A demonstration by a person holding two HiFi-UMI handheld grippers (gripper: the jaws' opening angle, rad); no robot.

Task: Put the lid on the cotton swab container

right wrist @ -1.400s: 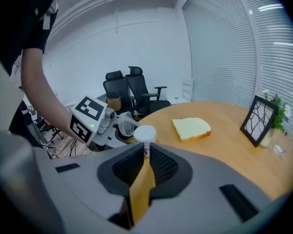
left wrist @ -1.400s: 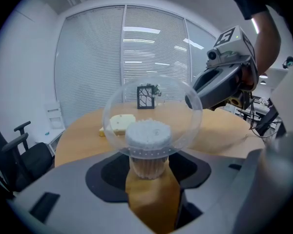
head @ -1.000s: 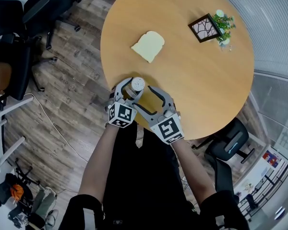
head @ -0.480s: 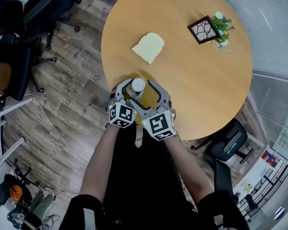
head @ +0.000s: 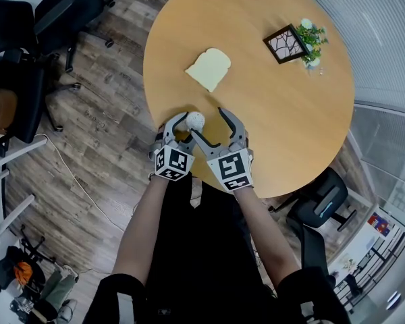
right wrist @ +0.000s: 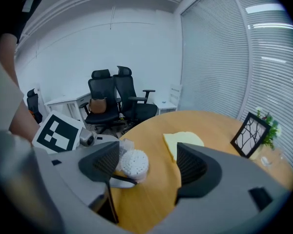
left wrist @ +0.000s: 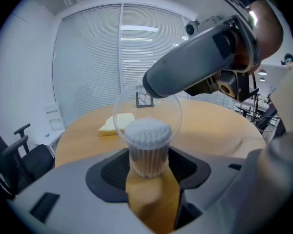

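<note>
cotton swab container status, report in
Left gripper shut on cotton swab container. Right gripper open, empty, alongside. Clear lid up behind the swabs, not closed. Nothing blocking it.

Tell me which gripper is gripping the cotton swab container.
The left gripper: the cotton swab container sits clamped between its jaws. The right gripper is open, jaws apart beside the container, pressing nothing.

Right tool has spread its jaws wider — loose around the container.
</note>
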